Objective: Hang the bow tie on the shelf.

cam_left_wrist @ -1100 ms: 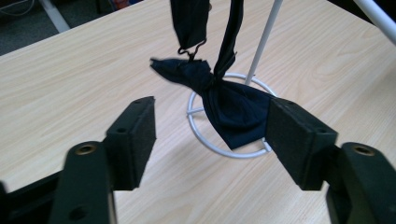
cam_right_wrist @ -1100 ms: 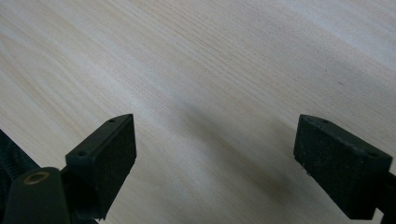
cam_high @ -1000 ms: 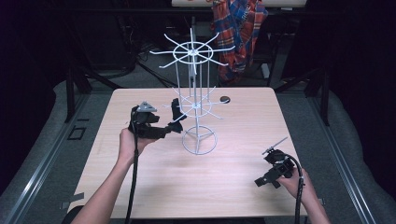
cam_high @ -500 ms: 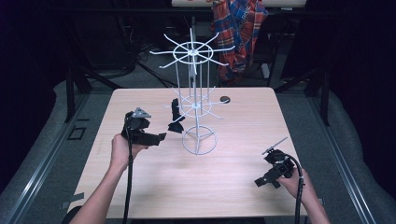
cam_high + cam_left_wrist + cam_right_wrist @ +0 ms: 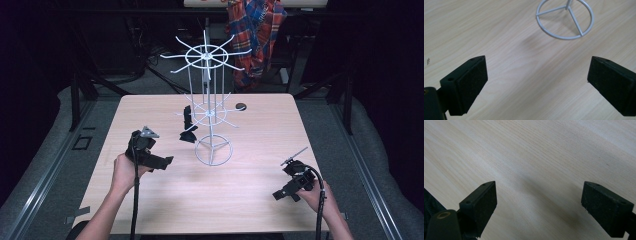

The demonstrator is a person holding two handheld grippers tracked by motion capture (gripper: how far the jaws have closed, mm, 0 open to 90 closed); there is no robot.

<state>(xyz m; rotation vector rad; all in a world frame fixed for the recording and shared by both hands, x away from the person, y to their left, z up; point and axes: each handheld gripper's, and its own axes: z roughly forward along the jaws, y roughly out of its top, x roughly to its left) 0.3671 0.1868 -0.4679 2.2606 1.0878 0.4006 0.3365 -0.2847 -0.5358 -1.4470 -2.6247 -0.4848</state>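
Observation:
A white wire rack [image 5: 209,107] with two tiers of hooks stands mid-table on a ring base [image 5: 213,150]. A black item [image 5: 188,126] hangs from a hook on the lower tier's left side. My left gripper [image 5: 166,162] is low over the table to the near left of the rack, apart from the black item. Its jaws have just been opening and stand wide with nothing between them [image 5: 537,67]; the ring base [image 5: 564,18] lies ahead. My right gripper [image 5: 278,195] rests near the front right edge, open over bare wood [image 5: 539,187].
A small dark round object [image 5: 241,106] lies on the table behind the rack. The wooden table [image 5: 250,210] has dark floor around it. A plaid cloth [image 5: 255,35] hangs beyond the far edge.
My left gripper has drawn back from the rack toward the near left and sunk lower, leaving the black item hanging on the lower hook. The right gripper has stayed put.

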